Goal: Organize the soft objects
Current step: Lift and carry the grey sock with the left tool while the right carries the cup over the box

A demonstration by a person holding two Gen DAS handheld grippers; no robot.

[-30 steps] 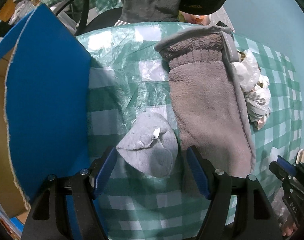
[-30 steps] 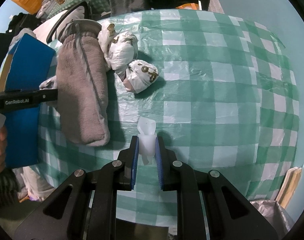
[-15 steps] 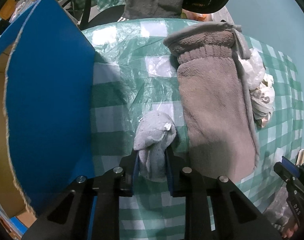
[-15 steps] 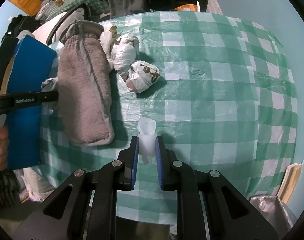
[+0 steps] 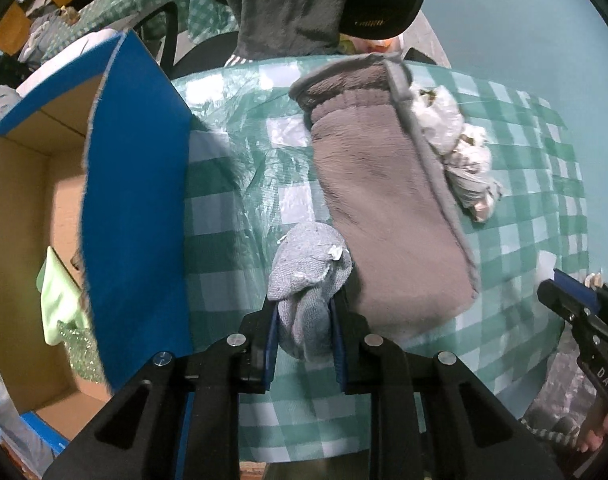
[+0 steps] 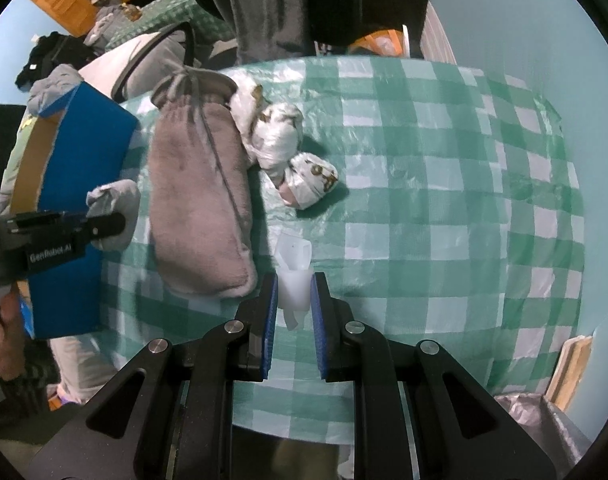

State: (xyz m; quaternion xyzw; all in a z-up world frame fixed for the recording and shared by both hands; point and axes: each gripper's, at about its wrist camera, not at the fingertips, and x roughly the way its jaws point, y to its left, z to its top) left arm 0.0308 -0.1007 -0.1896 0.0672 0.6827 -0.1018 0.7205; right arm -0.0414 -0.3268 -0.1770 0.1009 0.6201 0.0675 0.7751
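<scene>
Between left fingers (image 5: 271, 330): grey sock (image 5: 306, 276)

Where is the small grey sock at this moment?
In the left wrist view, the small grey sock is pinched in the left gripper, between the blue box and the brown fleece pouch.

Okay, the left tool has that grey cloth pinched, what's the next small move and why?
Probably carry the grey cloth sideways over the blue box and let go. The left tool has just closed on it and holds it off the checked tablecloth; the box stands open beside it with a green cloth already inside.
</scene>
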